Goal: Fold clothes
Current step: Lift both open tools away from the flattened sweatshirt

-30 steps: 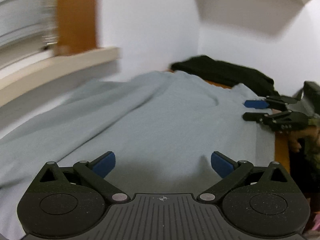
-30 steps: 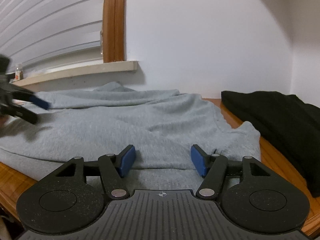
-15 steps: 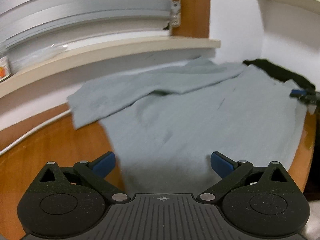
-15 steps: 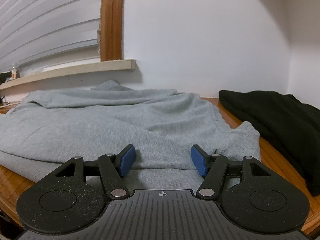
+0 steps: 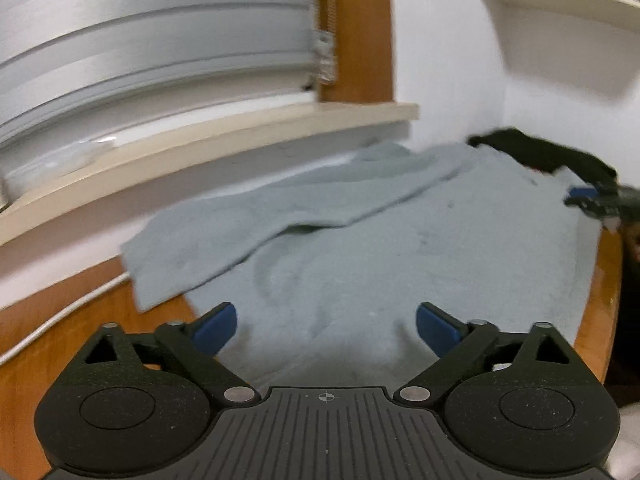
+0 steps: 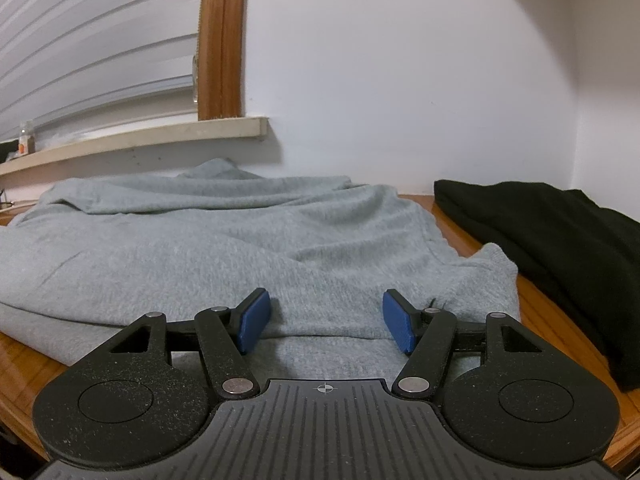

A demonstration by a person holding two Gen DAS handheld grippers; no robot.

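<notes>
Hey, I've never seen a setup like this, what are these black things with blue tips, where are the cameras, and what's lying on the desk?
There is no robot here. A person holds a hand-held claw in each hand, with a wide-angle camera on each, looking along its two blue-tipped fingers. One picture looks over the left claw, the other over the right claw. A gray sweatshirt lies spread on the wooden desk, with a black garment beside it. The left claw's jaws are closing over the sweatshirt's near edge; its pads do not press on it. The right claw is open over the sweatshirt, holding nothing.
</notes>
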